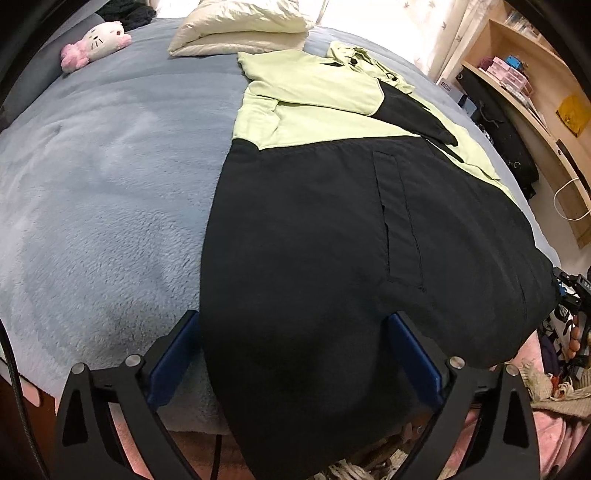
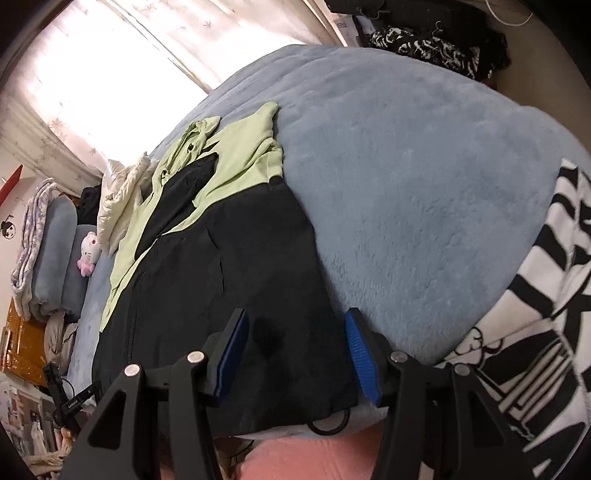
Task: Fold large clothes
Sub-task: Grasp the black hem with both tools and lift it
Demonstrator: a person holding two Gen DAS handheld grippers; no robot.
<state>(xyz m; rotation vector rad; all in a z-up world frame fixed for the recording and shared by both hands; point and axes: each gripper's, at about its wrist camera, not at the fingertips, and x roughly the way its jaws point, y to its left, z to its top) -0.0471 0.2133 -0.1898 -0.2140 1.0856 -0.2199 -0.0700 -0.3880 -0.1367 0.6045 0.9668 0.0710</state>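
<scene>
Across the blue fleece bed (image 1: 103,192) a large green-and-black jacket (image 1: 332,229) lies spread lengthwise, its pale green shoulders and hood toward the pillows and its black lower half running to the near edge, where the hem hangs a little over the side. Both sleeves are laid inward across the chest, one black forearm crossing the green, so the garment already forms a long narrow panel; that suggests the side folds are done and the remaining fold is hem toward collar.

The left claw (image 1: 295,354) stands wide open at the jacket's near left corner. Its left finger sits on the fleece just beside the cloth edge and its right finger over the black fabric, so the corner lies between the jaws without being pinched. No earlier view is available to show how it came there.

The right claw (image 2: 293,347) straddles the opposite hem corner, one blue pad over the black cloth and the other at the cloth's edge against the bed; its jaws are about half open and not pressing on anything. A black cord loop (image 2: 328,424) dangles below that corner.

Placing one claw at each hem corner looks like preparation for lifting the bottom evenly. A plush cat (image 1: 98,44) and cream pillow (image 1: 240,26) lie well apart from the jacket, near the head.
</scene>
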